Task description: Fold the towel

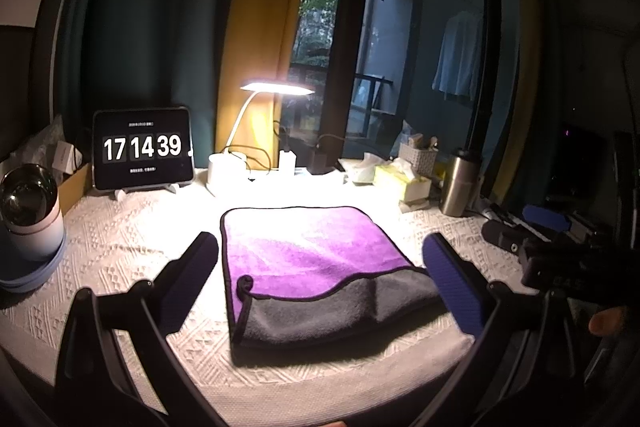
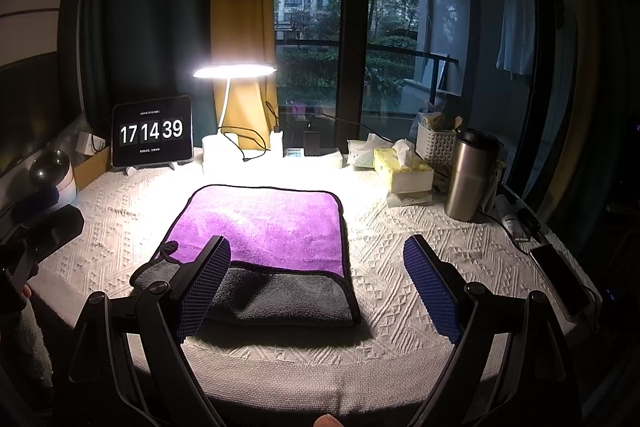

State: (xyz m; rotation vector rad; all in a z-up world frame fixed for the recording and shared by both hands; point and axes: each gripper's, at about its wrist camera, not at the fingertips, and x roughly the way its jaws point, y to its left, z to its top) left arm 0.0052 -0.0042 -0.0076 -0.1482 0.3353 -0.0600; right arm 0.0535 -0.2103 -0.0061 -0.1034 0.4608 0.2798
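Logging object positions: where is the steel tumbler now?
In both views, the steel tumbler stands at the table's back right, beside the tissue box, right of the towel.

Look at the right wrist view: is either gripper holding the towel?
No. The right gripper is open above the towel, whose purple top layer stops short of the grey near edge.

The room is dim, and nearly all the light comes from a lit desk lamp [image 1: 277, 89] whose head glares white and washes out the white tablecloth [image 1: 132, 247] just beneath it. The purple towel [image 1: 308, 259] is bright at its far edge and casts a dark shadow along its near edge, while faint grey daylight shows through the window [image 2: 352, 27]. Both fisheye views bend straight lines hard near the rim, where the corners fall to black and detail blurs.
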